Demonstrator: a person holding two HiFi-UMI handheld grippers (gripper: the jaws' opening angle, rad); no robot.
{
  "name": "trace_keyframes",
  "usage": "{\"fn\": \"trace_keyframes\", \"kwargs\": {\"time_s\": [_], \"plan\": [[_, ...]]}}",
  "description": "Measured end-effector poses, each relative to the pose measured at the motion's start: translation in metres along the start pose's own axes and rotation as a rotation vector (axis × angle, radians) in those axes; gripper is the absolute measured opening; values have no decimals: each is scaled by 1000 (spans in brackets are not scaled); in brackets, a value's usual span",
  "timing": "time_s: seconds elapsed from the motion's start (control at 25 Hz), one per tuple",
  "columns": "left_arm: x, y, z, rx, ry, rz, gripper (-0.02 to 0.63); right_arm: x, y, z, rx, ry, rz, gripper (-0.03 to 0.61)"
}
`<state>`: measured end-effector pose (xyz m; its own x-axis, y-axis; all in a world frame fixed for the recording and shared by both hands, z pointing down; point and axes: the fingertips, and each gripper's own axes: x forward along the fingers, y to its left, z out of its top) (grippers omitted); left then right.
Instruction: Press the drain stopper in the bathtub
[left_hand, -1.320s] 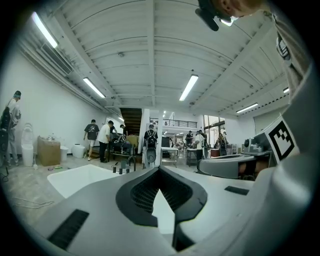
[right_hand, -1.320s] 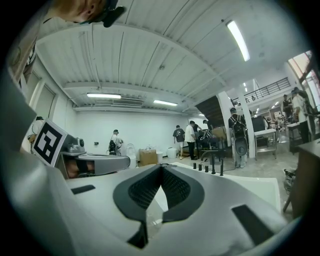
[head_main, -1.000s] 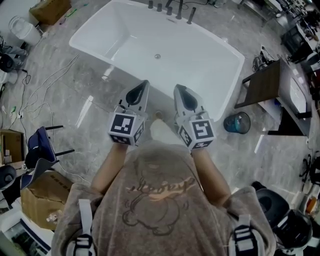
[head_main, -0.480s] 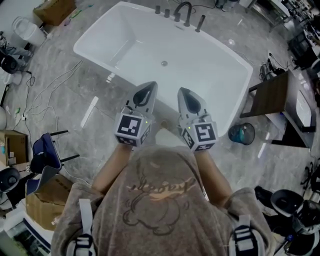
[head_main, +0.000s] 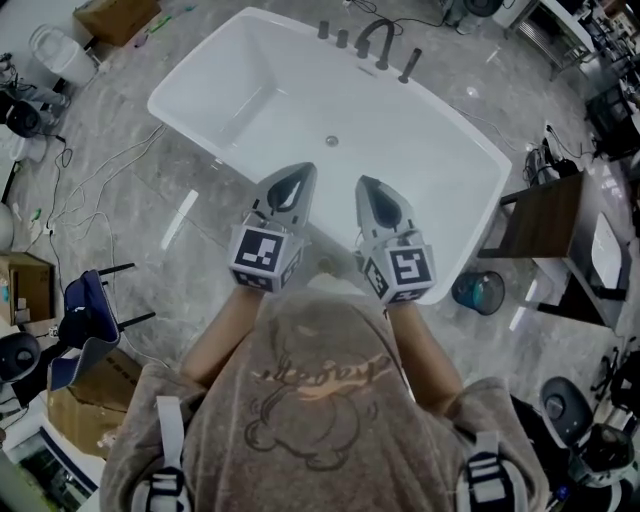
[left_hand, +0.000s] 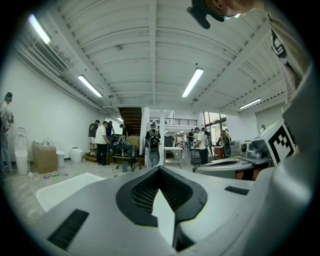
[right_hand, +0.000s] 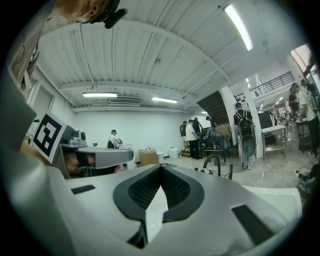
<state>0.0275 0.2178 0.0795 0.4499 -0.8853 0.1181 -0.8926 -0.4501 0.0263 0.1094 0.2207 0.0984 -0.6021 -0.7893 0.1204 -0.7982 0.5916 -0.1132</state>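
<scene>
The left claw (head_main: 294, 182) and right claw (head_main: 375, 195) are held side by side over the near rim of the bathtub (head_main: 250, 110). This is judged to be a staging posture before reaching in. The jaws of each claw are together with nothing between them, which gives a blunt tip suited to pressing. The drain stopper (head_main: 332, 141), a small round metallic disc, sits mid-floor in the glossy white rectangular tub, well apart from both claws.

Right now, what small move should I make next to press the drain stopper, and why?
Probably lower the right gripper forward into the white bathtub toward the round drain stopper on its floor. It and the left gripper are shut and empty, over the near rim, and the stopper lies ahead between them.
</scene>
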Motion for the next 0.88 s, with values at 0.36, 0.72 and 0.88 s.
{"fn": "trace_keyframes", "kwargs": {"time_s": [0.36,0.72,0.88], "plan": [[56,14,6,-8,0,36,3,50,-43,7,4,1,67,-1],[87,37,4,-4,6,54,3,87,-62,7,10,21,88,-1],[101,49,-3,10,6,44,3,103,-67,7,5,10,84,0]]}}
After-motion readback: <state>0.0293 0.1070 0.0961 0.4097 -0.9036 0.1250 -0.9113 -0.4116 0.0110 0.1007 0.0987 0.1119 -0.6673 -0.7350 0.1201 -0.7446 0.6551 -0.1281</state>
